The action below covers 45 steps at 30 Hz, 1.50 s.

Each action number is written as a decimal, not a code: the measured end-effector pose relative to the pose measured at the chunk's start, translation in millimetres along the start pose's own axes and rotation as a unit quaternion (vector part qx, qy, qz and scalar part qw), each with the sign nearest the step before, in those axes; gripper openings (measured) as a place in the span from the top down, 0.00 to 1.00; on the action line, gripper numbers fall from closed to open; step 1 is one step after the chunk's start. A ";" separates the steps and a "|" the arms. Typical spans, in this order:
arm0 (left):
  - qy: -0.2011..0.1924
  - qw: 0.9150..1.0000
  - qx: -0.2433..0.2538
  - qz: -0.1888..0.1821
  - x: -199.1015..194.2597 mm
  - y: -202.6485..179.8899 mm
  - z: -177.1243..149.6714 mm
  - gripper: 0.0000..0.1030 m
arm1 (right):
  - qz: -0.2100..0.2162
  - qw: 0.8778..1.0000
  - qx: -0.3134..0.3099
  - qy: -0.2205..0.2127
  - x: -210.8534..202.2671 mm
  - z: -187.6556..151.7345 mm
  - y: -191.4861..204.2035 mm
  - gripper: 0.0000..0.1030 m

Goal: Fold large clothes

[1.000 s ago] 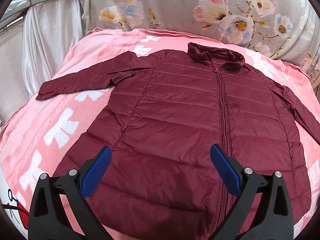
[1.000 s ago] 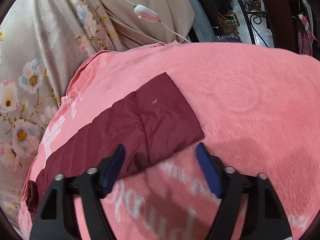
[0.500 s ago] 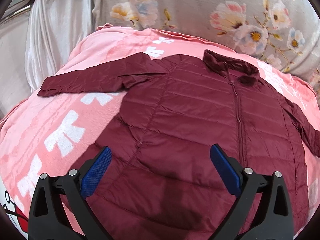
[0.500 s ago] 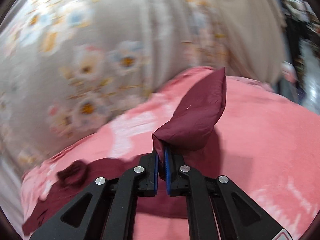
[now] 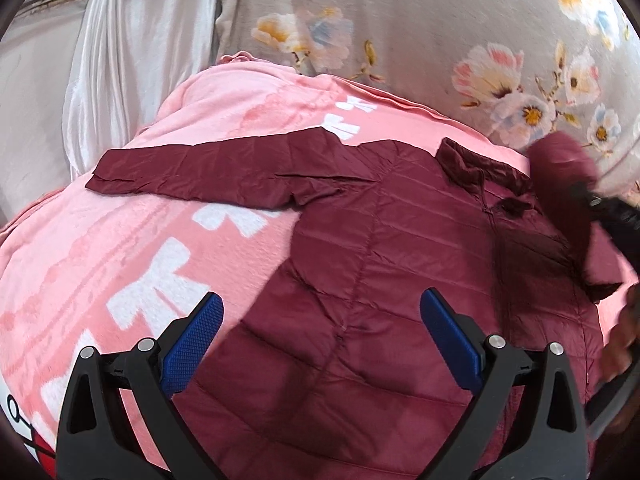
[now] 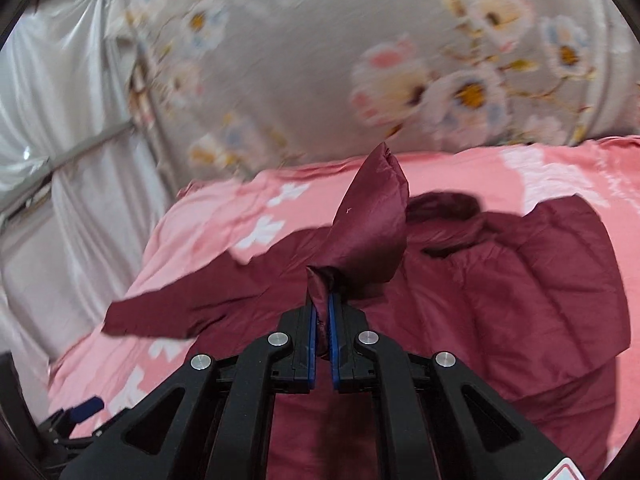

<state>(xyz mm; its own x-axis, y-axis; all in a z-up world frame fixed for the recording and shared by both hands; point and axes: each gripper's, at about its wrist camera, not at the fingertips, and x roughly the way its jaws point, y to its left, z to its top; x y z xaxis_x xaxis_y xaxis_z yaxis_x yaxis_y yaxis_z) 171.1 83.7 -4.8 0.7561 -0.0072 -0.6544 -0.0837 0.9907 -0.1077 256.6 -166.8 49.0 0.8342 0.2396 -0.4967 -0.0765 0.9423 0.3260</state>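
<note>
Maroon quilted jacket lies front-up on pink blanket w/ white bow print, zip closed, collar toward the floral cloth at back. One sleeve stretched flat out over blanket toward the white satin drape, cuff end near blanket edge. L gripper low in own view over jacket's lower half, blue pads spread wide, nothing between them; can't tell if tips touch fabric. R gripper clamped tight on cuff of other sleeve: thin bunch of fabric pinched between the blue pads, cuff end standing up above fingers in a peak, clear of the jacket body. In R wrist view that sleeve is lifted over chest area, rest of it folded in a rumpled heap at right. L wrist view shows same lifted sleeve at right edge near collar, blurred, w/ the black R gripper body beside it. R view bkgd blurred. Small bit of L gripper visible bottom-left corner of R view.
</note>
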 end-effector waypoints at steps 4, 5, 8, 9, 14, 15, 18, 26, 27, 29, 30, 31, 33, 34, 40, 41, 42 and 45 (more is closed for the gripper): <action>0.001 1.000 -0.010 0.001 4.5 16.1 2.3 0.06 | 0.019 0.998 -0.026 0.051 38.7 -25.2 36.4 0.95; 0.001 1.000 -0.013 0.001 5.7 19.8 2.7 0.06 | 0.020 0.998 -0.030 0.061 45.7 -31.0 41.2 0.95; 0.003 1.000 -0.019 -0.002 9.0 28.7 4.0 0.06 | 0.022 0.994 -0.042 0.096 67.7 -52.5 54.4 0.95; 0.004 1.000 -0.022 -0.007 10.3 30.6 4.7 0.06 | 0.020 0.993 -0.046 0.110 76.3 -59.2 57.8 0.95; 0.026 0.997 -0.046 -0.060 23.9 35.3 10.5 0.06 | 0.008 0.986 -0.058 0.156 95.2 -73.1 63.0 0.69; 0.035 0.994 -0.057 -0.081 28.8 34.7 12.0 0.06 | 0.016 0.987 -0.051 0.150 87.7 -71.7 60.8 0.60; 0.051 0.988 -0.084 -0.121 40.9 28.8 14.4 0.06 | 0.020 0.992 -0.040 0.118 56.0 -70.0 52.3 0.42; 0.147 0.964 -0.119 -0.185 104.3 -15.4 11.6 0.06 | -0.051 0.996 0.043 0.063 -38.1 -77.6 -40.7 0.42; 0.152 0.961 -0.125 -0.192 108.7 -18.0 11.5 0.06 | -0.064 0.995 0.058 0.058 -46.3 -77.2 -56.6 0.42; 0.150 0.962 -0.131 -0.187 114.0 -25.7 14.1 0.08 | -0.089 0.990 0.097 0.048 -61.8 -77.0 -94.2 0.42; 0.147 0.961 -0.132 -0.194 115.9 -29.5 16.5 0.14 | -0.100 0.987 0.117 0.044 -66.7 -76.3 -111.5 0.42; 0.151 0.959 -0.134 -0.199 118.2 -31.8 18.4 0.18 | -0.106 0.985 0.132 0.041 -69.3 -75.6 -123.1 0.42; 0.159 0.955 -0.139 -0.209 125.0 -37.3 22.6 0.38 | -0.116 0.978 0.171 0.028 -76.4 -73.5 -154.9 0.42; 0.161 0.956 -0.136 -0.205 126.9 -37.8 23.8 0.44 | -0.119 0.975 0.188 0.022 -78.3 -71.6 -168.9 0.43; 0.147 0.967 -0.113 -0.176 135.6 -35.3 38.9 0.93 | -0.113 0.962 0.246 0.016 -67.2 -62.8 -219.8 0.55; 0.142 0.969 -0.110 -0.172 135.7 -33.6 41.0 0.95 | -0.112 0.960 0.255 0.017 -63.5 -61.6 -226.4 0.58; 0.138 0.970 -0.107 -0.168 135.3 -32.2 42.1 0.95 | -0.111 0.957 0.266 0.019 -56.9 -60.5 -236.4 0.60; 0.124 0.976 -0.093 -0.150 134.5 -30.3 45.5 0.96 | -0.103 0.950 0.293 0.019 -44.9 -60.0 -255.7 0.69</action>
<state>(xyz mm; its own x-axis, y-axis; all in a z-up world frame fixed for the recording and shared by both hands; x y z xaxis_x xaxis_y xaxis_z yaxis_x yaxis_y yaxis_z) 304.9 59.0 -55.5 0.5869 -0.3493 -0.7304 -0.0156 0.8971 -0.4415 206.0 -404.5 -60.3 0.7773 0.0821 -0.6237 0.4131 0.6812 0.6045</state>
